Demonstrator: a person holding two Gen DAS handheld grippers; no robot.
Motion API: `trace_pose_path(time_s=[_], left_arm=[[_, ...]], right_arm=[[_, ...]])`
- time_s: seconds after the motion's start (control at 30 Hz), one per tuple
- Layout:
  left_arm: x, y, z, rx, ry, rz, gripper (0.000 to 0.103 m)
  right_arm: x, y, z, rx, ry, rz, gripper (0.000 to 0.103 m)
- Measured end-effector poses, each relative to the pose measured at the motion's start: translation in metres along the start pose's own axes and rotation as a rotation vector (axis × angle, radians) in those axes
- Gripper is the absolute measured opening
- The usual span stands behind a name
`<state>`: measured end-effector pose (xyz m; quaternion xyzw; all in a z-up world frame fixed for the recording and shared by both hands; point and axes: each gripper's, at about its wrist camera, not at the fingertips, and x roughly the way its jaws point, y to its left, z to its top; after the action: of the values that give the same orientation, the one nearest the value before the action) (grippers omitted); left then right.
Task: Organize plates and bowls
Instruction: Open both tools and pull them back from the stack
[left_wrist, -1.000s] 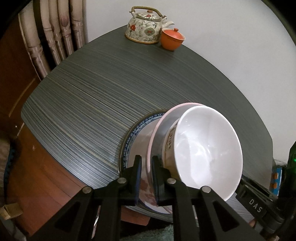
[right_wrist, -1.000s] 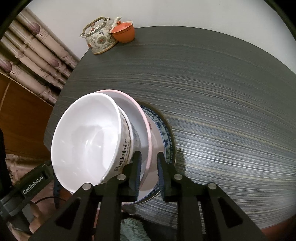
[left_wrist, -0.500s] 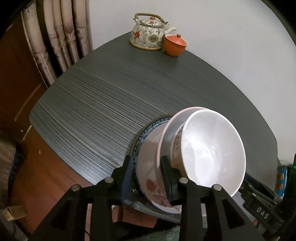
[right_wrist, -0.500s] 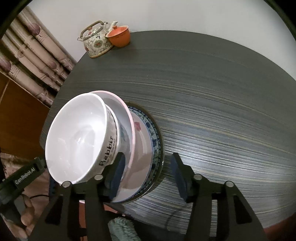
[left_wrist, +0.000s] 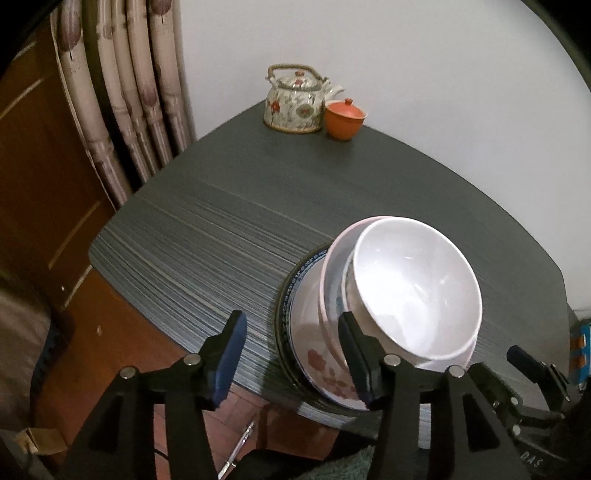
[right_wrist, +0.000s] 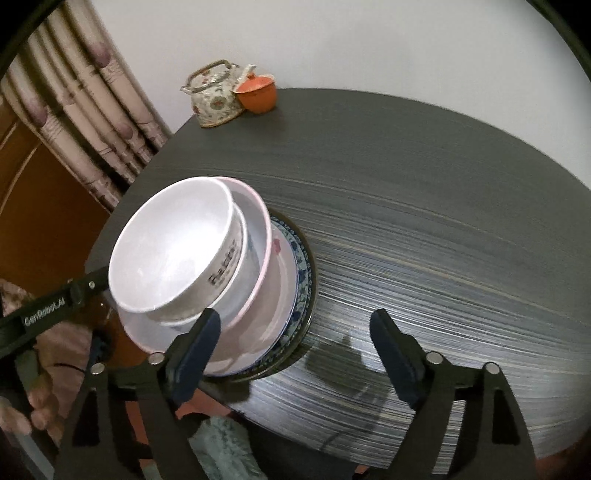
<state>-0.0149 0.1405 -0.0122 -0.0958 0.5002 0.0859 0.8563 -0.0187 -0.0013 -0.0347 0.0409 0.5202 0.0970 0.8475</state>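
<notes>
On the dark striped table (left_wrist: 229, 236), near its front edge, a white bowl (left_wrist: 413, 291) is sitting in a pink-rimmed bowl (right_wrist: 255, 266) on stacked plates (left_wrist: 314, 354). At the stack's left side the left gripper (left_wrist: 291, 354) is spreading its jaws, nothing pressed between them. At the stack's right edge the right gripper (right_wrist: 295, 354) is likewise gaping wide, clear of the rims. Far back, a floral teapot (left_wrist: 293, 101) is touching an orange lidded cup (left_wrist: 345, 118).

Stacked at the table's (left_wrist: 229, 221) near edge: bowl (left_wrist: 417, 291) inside a wider bowl (right_wrist: 255, 221), upon a plate (left_wrist: 314, 354), upon a patterned plate (right_wrist: 304, 273). At the far left corner, against the wall: teapot (left_wrist: 293, 101), lidded cup (left_wrist: 345, 118) touching its right.
</notes>
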Motion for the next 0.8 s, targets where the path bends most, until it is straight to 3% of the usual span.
trace_pose_path(time_s=[0.17,0.3,0.8], left_arm=[[-0.014,-0.009,-0.012,0.016,-0.051,0.019,0.063],[-0.016,-0.019,-0.018,0.043,-0.045,0.038,0.064],[-0.016,-0.034,-0.031,0.09,-0.047,0.049,0.064]], right_arm=[[-0.006,0.007,-0.012,-0.034,-0.053,0.037,0.094],[-0.009,0.017,-0.02,-0.073,-0.082,0.053,0.102],[-0.009,0.03,-0.036,-0.116,-0.09,0.03,0.102]])
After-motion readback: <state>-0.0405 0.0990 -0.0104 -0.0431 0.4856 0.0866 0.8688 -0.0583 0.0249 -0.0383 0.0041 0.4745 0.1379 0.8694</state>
